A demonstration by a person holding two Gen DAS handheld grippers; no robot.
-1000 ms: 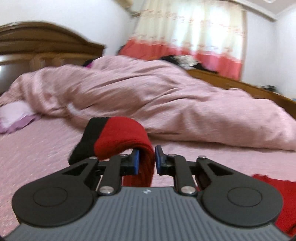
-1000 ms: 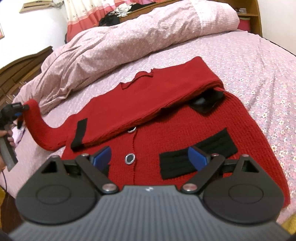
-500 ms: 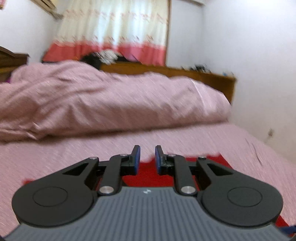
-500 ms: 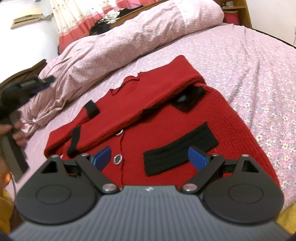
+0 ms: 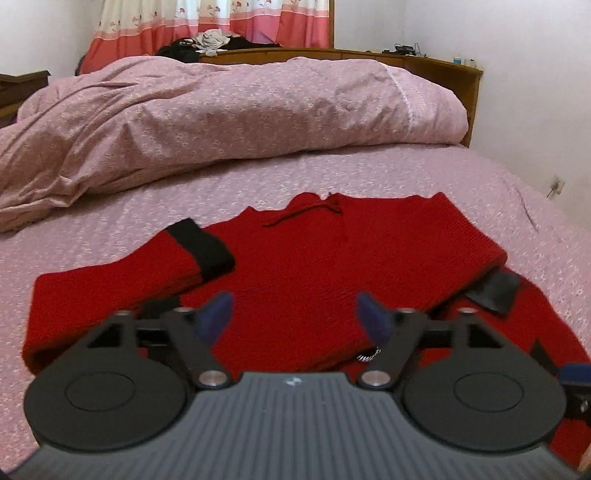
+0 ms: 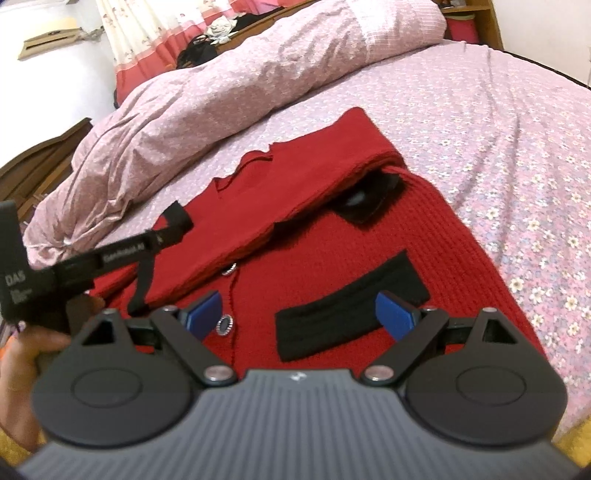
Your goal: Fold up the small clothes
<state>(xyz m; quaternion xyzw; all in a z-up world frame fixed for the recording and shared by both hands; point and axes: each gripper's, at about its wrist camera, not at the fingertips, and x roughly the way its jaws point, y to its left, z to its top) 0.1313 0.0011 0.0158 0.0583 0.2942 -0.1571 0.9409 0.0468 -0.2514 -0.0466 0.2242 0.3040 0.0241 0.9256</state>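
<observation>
A small red knit cardigan (image 5: 317,266) with black cuffs and pocket bands lies flat on the bed, its upper part folded over. It also shows in the right wrist view (image 6: 332,258). Its left sleeve with the black cuff (image 5: 203,243) lies folded across the body. My left gripper (image 5: 295,314) is open and empty just above the cardigan's near left part. My right gripper (image 6: 301,312) is open and empty over the lower front, near a button (image 6: 225,325) and a black pocket band (image 6: 351,314). The left gripper's body (image 6: 74,266) shows at the left of the right wrist view.
A bunched pink floral duvet (image 5: 221,122) lies along the far side of the bed. The pink flowered sheet (image 6: 517,147) spreads right of the cardigan. A wooden bed frame (image 5: 443,62) and red-and-white curtains (image 5: 221,18) stand behind.
My left gripper carried the sleeve across onto the cardigan's body, let it go and opened. The sleeve now lies folded. My right gripper stayed open and moved slightly closer.
</observation>
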